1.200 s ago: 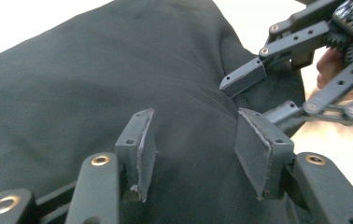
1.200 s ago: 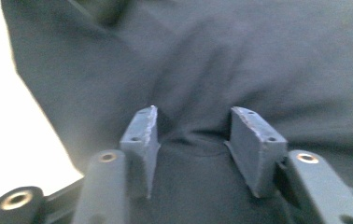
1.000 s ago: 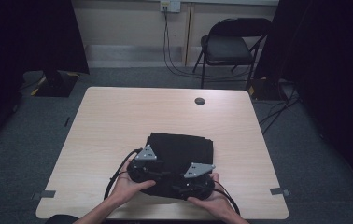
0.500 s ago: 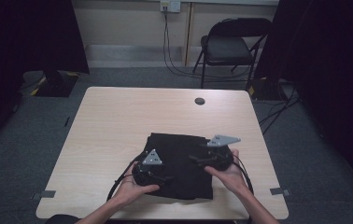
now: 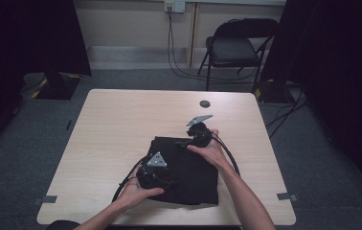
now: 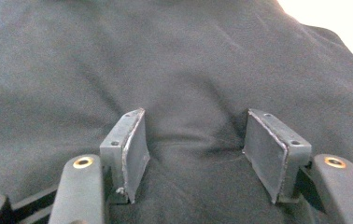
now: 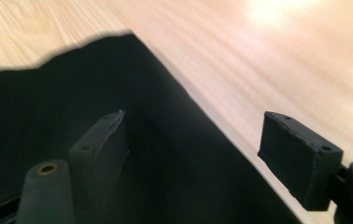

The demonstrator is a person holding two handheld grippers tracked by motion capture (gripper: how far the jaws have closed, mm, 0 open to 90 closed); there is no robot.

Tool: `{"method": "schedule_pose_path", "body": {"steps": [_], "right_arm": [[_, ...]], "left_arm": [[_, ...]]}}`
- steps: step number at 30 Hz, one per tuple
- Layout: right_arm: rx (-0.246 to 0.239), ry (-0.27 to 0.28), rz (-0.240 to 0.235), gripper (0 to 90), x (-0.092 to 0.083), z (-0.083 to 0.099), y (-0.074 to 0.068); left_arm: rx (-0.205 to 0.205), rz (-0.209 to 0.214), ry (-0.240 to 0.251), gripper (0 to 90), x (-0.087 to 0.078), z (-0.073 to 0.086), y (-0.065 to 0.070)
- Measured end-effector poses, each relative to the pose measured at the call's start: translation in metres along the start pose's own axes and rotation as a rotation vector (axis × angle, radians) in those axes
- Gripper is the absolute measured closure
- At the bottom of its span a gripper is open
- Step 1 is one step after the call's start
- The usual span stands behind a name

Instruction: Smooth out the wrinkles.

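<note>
A folded black cloth [image 5: 188, 167] lies on the near half of the wooden table [image 5: 112, 134]. My left gripper [image 5: 160, 178] rests on the cloth's near left part. In the left gripper view it [image 6: 193, 154] stands open on the dark fabric [image 6: 165, 60], its jaws having just widened, with a low wrinkle between them. My right gripper [image 5: 185, 142] is at the cloth's far right corner. Its jaws have just been opening, and in the right gripper view it [image 7: 198, 140] straddles the cloth's edge [image 7: 48, 93], one jaw over cloth, the other over bare wood [image 7: 258, 56], gripping nothing.
A small black disc [image 5: 205, 103] lies near the table's far edge. A black folding chair [image 5: 236, 48] stands beyond the table. Tape marks [image 5: 49, 199] sit at the near corners. Cables trail from both grippers across the cloth.
My right gripper has left the cloth's near edge and travelled away from the person to its far right corner. The left gripper has stayed about where it was.
</note>
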State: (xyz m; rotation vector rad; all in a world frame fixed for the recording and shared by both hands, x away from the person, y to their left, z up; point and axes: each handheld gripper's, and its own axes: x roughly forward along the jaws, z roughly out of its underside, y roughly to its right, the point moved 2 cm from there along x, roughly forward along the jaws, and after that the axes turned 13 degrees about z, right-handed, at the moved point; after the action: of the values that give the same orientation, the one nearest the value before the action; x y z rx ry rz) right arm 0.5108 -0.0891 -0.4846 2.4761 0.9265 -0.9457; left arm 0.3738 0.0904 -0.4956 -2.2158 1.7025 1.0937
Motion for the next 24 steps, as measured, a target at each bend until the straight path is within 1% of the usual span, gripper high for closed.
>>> {"method": "schedule_pose_path", "body": {"steps": [3, 5, 7, 8, 9, 12, 14, 17, 18, 19, 21, 22, 23, 24], "right_arm": [[-0.007, -0.02, -0.004, 23.3, 0.007, 0.006, -0.001], [-0.017, -0.029, -0.008, 22.9, 0.008, 0.008, -0.001], [-0.015, -0.031, -0.014, 22.7, 0.008, 0.009, 0.0], [-0.005, -0.044, -0.003, 19.1, 0.01, 0.013, 0.002], [0.002, -0.046, -0.003, 19.1, 0.011, 0.014, 0.003], [-0.021, -0.063, 0.009, 19.4, 0.014, 0.017, 0.002], [-0.021, -0.066, 0.006, 19.3, 0.015, 0.018, 0.002], [-0.018, -0.041, -0.006, 20.6, 0.016, 0.02, 0.003], [-0.017, -0.039, -0.013, 23.5, 0.015, 0.021, 0.004], [-0.019, -0.035, -0.028, 28.7, 0.014, 0.021, 0.005], [-0.022, -0.028, -0.044, 35.0, 0.012, 0.022, 0.003], [-0.025, -0.031, -0.057, 39.7, 0.01, 0.023, 0.002], [-0.02, -0.032, -0.064, 42.0, 0.009, 0.024, 0.002], [-0.017, -0.028, -0.074, 46.8, 0.008, 0.025, 0.002]], "left_arm": [[-0.003, -0.002, 0.0, 39.0, 0.0, 0.0, 0.0], [-0.003, -0.003, 0.0, 39.0, 0.0, 0.0, 0.0], [-0.006, -0.003, 0.002, 39.0, 0.0, 0.0, 0.0], [-0.007, -0.004, 0.002, 39.0, 0.0, 0.0, 0.0], [-0.007, -0.006, 0.002, 39.0, 0.0, 0.0, 0.0], [-0.011, -0.006, 0.003, 39.0, 0.001, 0.0, 0.0], [-0.01, -0.006, 0.004, 39.0, 0.001, 0.0, 0.0], [-0.007, -0.007, 0.005, 39.0, 0.0, 0.001, 0.0], [-0.008, -0.008, 0.006, 39.0, 0.0, 0.001, 0.0], [-0.007, -0.008, 0.005, 39.0, 0.0, 0.001, 0.0], [-0.003, -0.011, 0.005, 39.0, 0.001, 0.001, 0.001], [-0.003, -0.015, 0.005, 39.0, 0.001, 0.001, 0.002], [0.0, -0.018, 0.005, 39.0, 0.001, 0.001, 0.002], [-0.002, -0.019, 0.007, 39.0, 0.002, 0.001, 0.002]]}}
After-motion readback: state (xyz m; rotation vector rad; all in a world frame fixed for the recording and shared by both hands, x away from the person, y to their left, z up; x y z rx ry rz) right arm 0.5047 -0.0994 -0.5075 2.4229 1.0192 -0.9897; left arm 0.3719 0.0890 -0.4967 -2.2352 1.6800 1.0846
